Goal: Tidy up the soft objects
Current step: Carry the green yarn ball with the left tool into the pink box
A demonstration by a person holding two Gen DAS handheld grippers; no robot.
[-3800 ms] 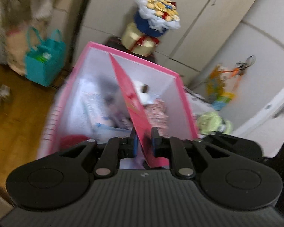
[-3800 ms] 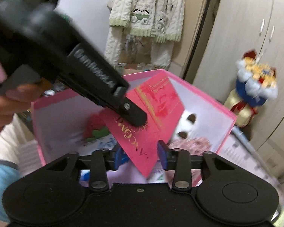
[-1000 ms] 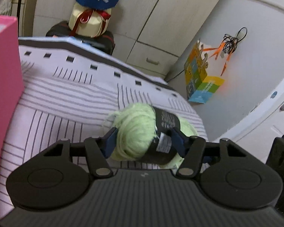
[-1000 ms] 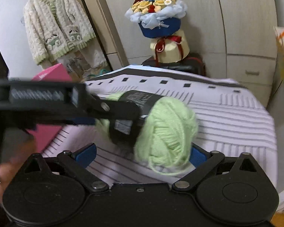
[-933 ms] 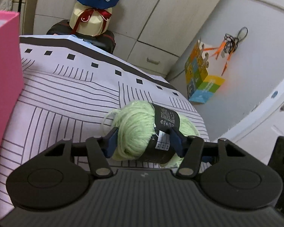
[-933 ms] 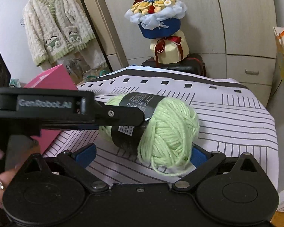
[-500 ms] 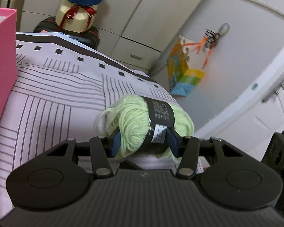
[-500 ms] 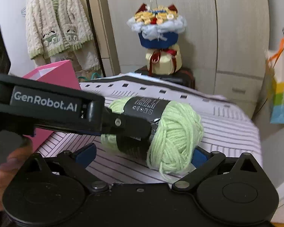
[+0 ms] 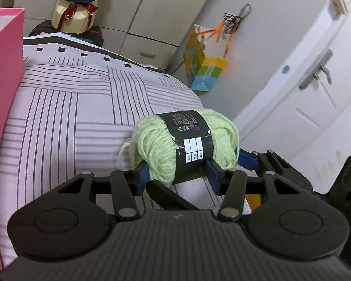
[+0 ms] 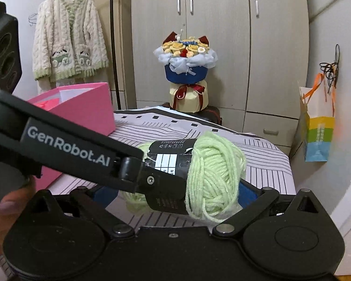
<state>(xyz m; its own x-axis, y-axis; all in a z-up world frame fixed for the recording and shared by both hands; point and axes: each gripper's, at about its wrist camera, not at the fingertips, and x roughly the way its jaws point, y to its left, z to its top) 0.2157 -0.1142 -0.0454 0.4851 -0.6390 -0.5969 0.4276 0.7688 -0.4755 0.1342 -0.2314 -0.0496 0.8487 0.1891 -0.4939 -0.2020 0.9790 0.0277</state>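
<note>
Since the frame nearly four seconds earlier, the left gripper [image 9: 177,172] had let go of the pink card in the box and moved over to the one skein of green yarn [image 9: 187,145], which it now held clamped between its two blue-padded fingers [image 9: 142,178], lifted a little higher than half a second before. The grip sat across the skein's black paper band [image 9: 189,138], with the yarn raised above the near corner of the striped bed sheet [image 9: 65,107].

In the right wrist view the right gripper [image 10: 175,193] stood wide apart, one blue pad on each side of the yarn [image 10: 213,173]; whether either pad touched the wool could not be told. The left gripper [image 10: 161,185] crossed that view from the left, its arm marked "GenRobot.AI".

One pink box [image 10: 82,107] stood open on the bed at the left. Beyond the bed one flower bouquet [image 10: 186,70] rested on a dark case before the wardrobe [image 10: 217,35]. One knitted cardigan [image 10: 67,44] hung at the left, and one coloured paper bag [image 10: 318,131] hung on the right wall.
</note>
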